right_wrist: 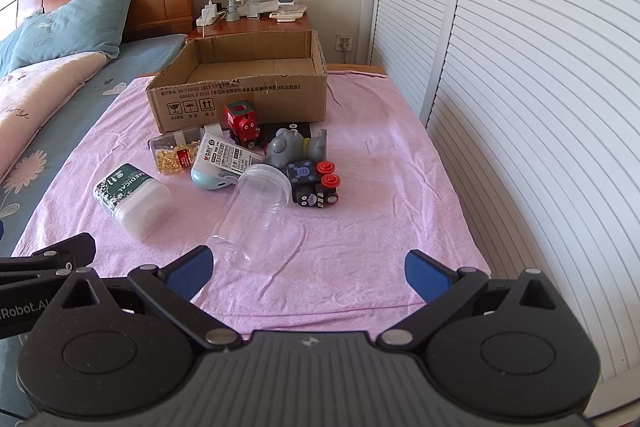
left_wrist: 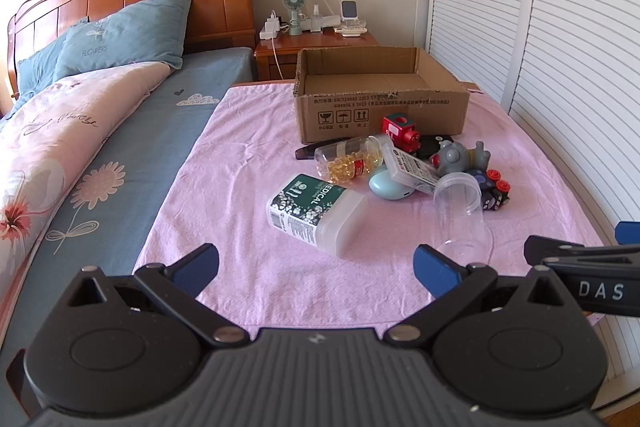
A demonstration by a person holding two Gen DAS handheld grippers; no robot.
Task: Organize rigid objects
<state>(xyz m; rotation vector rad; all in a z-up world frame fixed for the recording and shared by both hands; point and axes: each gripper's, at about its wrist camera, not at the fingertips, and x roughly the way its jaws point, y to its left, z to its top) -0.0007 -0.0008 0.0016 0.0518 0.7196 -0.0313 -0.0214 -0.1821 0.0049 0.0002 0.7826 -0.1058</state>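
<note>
Left gripper (left_wrist: pixel 316 267) jaws wide, holding nothing. Right gripper (right_wrist: pixel 308 269) jaws wide, holding nothing. Both low over pink cloth (right_wrist: pixel 360 235). Cardboard box (right_wrist: pixel 240 95) open at far end. Clear jar (right_wrist: pixel 256 215), medical bottle (left_wrist: pixel 316 211), red toy train (right_wrist: pixel 242 125) lying on cloth near box.
</note>
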